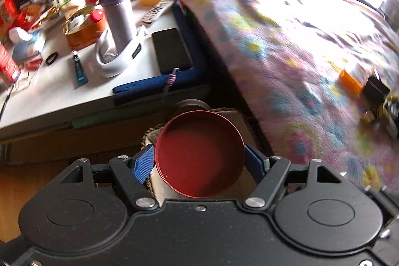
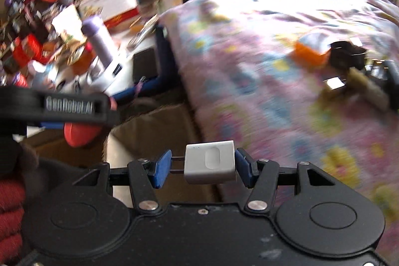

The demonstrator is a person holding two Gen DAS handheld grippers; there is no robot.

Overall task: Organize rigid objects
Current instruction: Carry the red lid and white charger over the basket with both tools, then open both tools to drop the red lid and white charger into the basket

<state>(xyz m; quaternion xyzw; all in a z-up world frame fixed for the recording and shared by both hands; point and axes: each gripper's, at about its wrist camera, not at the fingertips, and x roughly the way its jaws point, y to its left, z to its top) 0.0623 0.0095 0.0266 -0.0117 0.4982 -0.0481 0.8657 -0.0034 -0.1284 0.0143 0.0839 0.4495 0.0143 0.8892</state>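
Left wrist view: left gripper (image 1: 199,163) clamps a round dark-red tin lid (image 1: 199,153), hollow side facing the cam, between its blue pads (image 1: 143,163); left pad presses the rim, right pad mostly hidden behind the lid's edge; lid hangs over a woven basket (image 1: 152,133), only partly seen behind it, in the gap between white table (image 1: 62,96) and floral blanket (image 1: 286,54). On the table, well apart from the lid: purple thermos (image 1: 118,16) upright in a white stand, black phone (image 1: 172,50), TV remote (image 1: 159,8), small blue tube (image 1: 79,69); far clutter at upper left too small to name.

Right wrist view: right gripper (image 2: 203,167) holds a white plug-type charger (image 2: 210,162) crosswise; its two metal prongs meet the left pad, right pad presses the charger's body; jaws set fairly narrow. Beneath it a cardboard box (image 2: 154,126), open top, contents hard to make out. Left gripper's black finger (image 2: 69,104) crosses at left w/ the red lid below it, partly cut by the finger; a hand in a red glove (image 2: 10,206) at the left edge, cropped. On the blanket at right, an orange item (image 2: 309,54) and dark objects beside it, too blurred to ID; whole background smeared.
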